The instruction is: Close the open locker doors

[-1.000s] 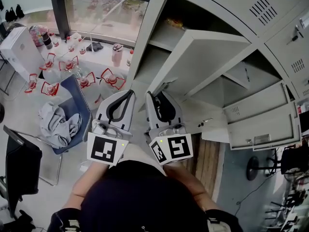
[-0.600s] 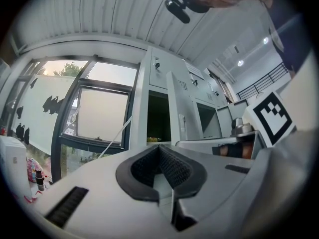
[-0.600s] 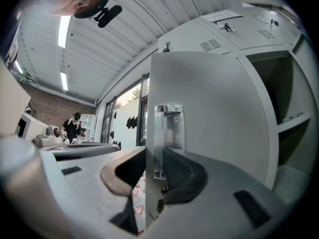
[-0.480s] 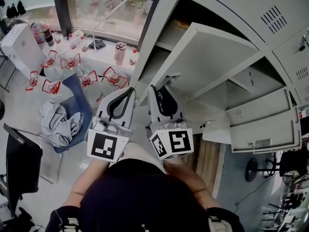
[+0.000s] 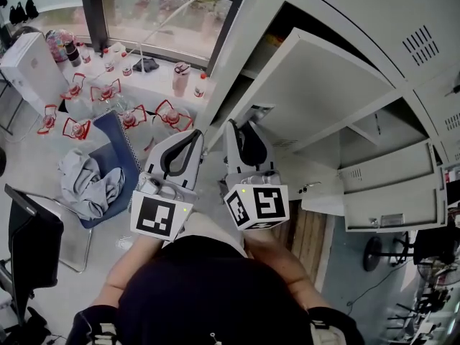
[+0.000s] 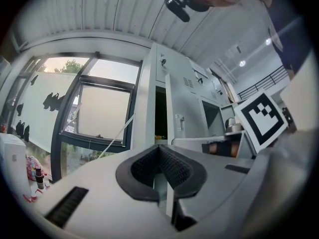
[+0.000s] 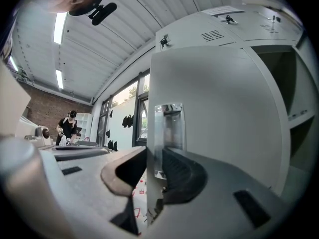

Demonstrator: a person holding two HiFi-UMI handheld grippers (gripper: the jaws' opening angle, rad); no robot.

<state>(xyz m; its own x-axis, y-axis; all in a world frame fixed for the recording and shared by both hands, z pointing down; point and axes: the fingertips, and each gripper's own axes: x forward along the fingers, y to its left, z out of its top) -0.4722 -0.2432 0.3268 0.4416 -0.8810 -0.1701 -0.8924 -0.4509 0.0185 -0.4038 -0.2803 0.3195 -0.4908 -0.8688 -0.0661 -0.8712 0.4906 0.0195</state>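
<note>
A tall grey locker door (image 5: pixel 316 85) stands open in front of its dark compartment (image 5: pixel 269 49). My right gripper (image 5: pixel 241 129) is at the door's free edge, just under the metal latch plate (image 5: pixel 259 111). In the right gripper view that edge and the latch plate (image 7: pixel 168 133) run between the jaws of the right gripper (image 7: pixel 149 166). The jaws have just closed a little, with a gap left beside the left jaw. My left gripper (image 5: pixel 192 136) hovers beside it, shut and holding nothing; in its own view the left gripper (image 6: pixel 160 151) points at the lockers (image 6: pixel 149 93).
Lower right, another locker door (image 5: pixel 392 192) hangs open. A blue chair with grey cloth (image 5: pixel 90 182) stands at the left, bottles (image 5: pixel 108 95) and a white box (image 5: pixel 29 67) by the window, a black screen (image 5: pixel 29 246) near the left edge. A person (image 7: pixel 67 126) stands far off.
Both grippers have shifted a little toward the lockers, the right one staying at the door's edge. The tall door has swung slightly in toward its compartment.
</note>
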